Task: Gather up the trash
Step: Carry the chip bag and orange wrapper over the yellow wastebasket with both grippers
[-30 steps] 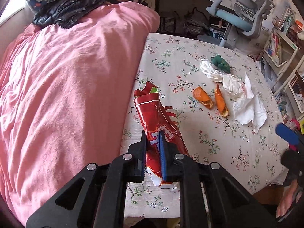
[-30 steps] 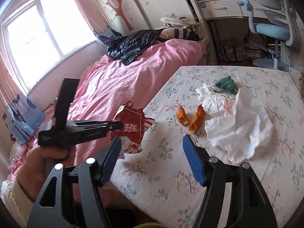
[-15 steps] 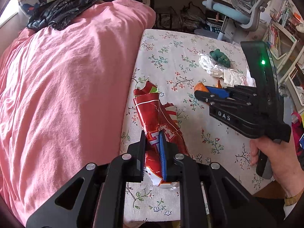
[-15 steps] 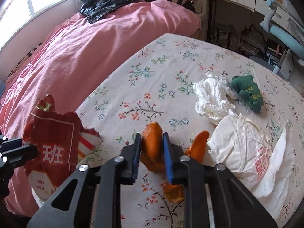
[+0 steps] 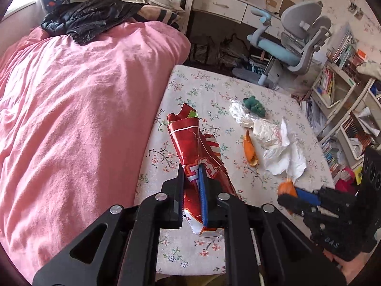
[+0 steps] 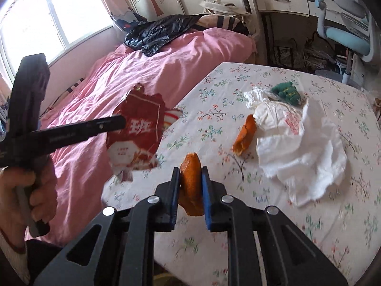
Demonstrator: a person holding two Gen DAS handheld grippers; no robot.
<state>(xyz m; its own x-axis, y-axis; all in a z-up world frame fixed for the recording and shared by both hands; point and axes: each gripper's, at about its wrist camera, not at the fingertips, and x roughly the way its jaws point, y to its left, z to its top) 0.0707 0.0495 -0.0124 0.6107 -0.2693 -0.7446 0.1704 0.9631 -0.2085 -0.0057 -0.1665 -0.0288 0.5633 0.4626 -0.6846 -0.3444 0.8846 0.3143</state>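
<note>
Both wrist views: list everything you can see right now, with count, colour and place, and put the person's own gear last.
snack wrapper: 1, red, torn, clamped in the left jaws, at the table edge by the bed
orange peel: 2, orange; one clamped in the right jaws, the other on the table beside the white paper
white paper: crumpled heap, white, right part of the table
plush toy: 1, green, behind the paper
table: 1, floral cloth
bed cover: 1, pink, left of the table
jacket: 1, black, far end of the bed
desk chair: 1, grey and blue, by the desk
left gripper: black, shut on the wrapper
right gripper: black, shut on a peel
</note>
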